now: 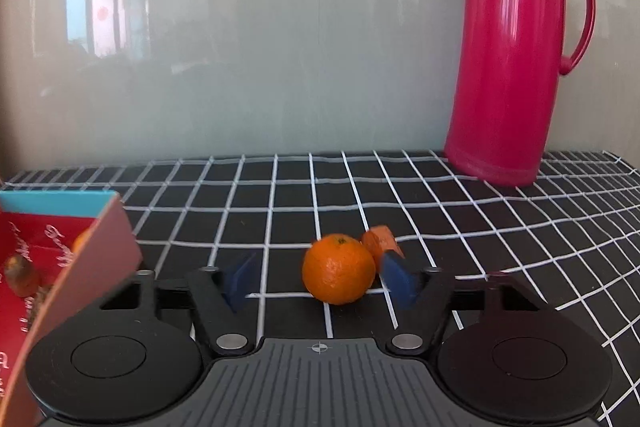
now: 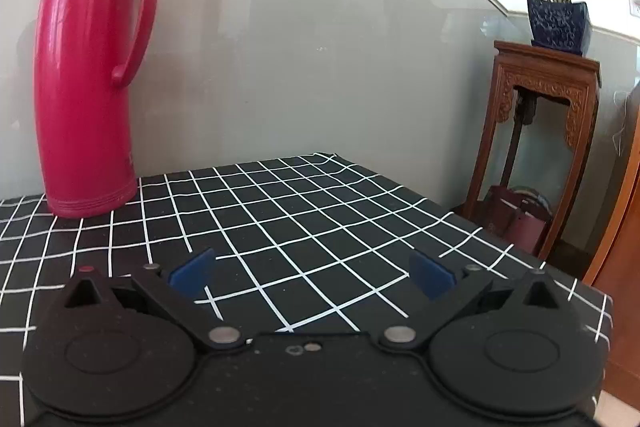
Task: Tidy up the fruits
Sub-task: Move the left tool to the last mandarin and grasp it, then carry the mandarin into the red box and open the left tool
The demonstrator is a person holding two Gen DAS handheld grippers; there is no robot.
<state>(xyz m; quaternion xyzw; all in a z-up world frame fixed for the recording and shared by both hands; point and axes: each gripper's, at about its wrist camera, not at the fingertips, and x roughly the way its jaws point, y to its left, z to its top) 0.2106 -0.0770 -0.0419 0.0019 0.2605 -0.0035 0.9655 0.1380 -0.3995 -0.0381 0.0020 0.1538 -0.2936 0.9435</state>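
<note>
A round orange (image 1: 338,269) rests on the black checked tablecloth (image 1: 280,195). It lies between the blue pads of my left gripper (image 1: 318,279), close against the right pad (image 1: 398,281). A clear gap separates it from the left pad, so the jaws stand open around it. Just behind it lies a smaller orange-coloured piece (image 1: 380,242), partly hidden. At the left edge stands an open red box (image 1: 60,259) with a blue rim, and something orange and something brownish show inside it. My right gripper (image 2: 312,277) hovers open over bare cloth with nothing between its fingers.
A tall pink thermos jug (image 1: 516,51) stands at the back against the glossy wall; the right wrist view has the jug (image 2: 90,75) at its left. Past the table's right edge (image 2: 520,251) stands a carved wooden stand (image 2: 544,131) bearing a potted plant (image 2: 558,15).
</note>
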